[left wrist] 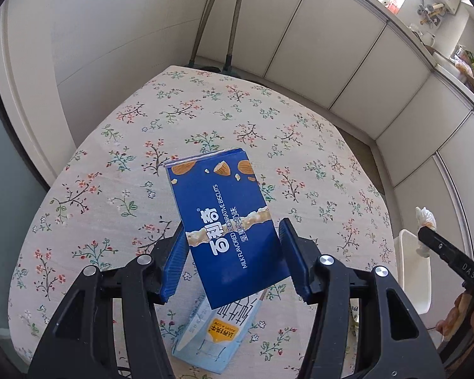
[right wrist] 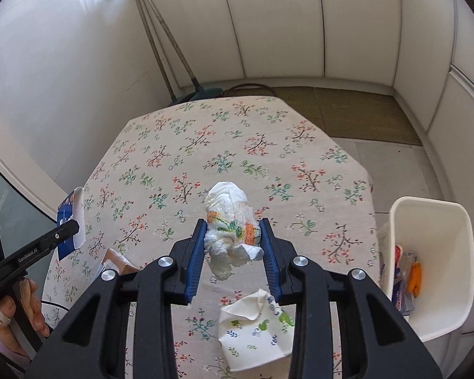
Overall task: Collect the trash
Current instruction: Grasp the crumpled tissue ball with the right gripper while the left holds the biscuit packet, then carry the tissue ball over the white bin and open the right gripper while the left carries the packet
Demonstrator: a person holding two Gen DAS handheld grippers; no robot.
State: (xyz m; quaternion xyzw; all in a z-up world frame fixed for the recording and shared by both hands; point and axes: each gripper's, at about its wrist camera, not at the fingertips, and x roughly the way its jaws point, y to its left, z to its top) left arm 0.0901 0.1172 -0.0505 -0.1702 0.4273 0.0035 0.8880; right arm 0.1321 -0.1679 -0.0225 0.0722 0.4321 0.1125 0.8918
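My left gripper point(left wrist: 232, 237) is shut on a blue biscuit box point(left wrist: 226, 221) and holds it tilted above the flowered table point(left wrist: 110, 164). A light blue carton point(left wrist: 216, 331) lies on the table under it. My right gripper point(right wrist: 232, 232) is shut on a crumpled white wad with orange and green print point(right wrist: 229, 221), lifted above the table point(right wrist: 205, 145). The left gripper with the blue box point(right wrist: 64, 218) shows at the left of the right wrist view. The wad point(left wrist: 425, 218) in the right gripper shows at the right of the left wrist view.
A white bin point(right wrist: 433, 262) with some trash inside stands off the table's right edge; it also shows in the left wrist view point(left wrist: 410, 271). A crumpled printed paper cup point(right wrist: 252, 334) and a brown box point(right wrist: 118, 260) lie on the table. Broom handles point(right wrist: 161, 41) lean in the far corner.
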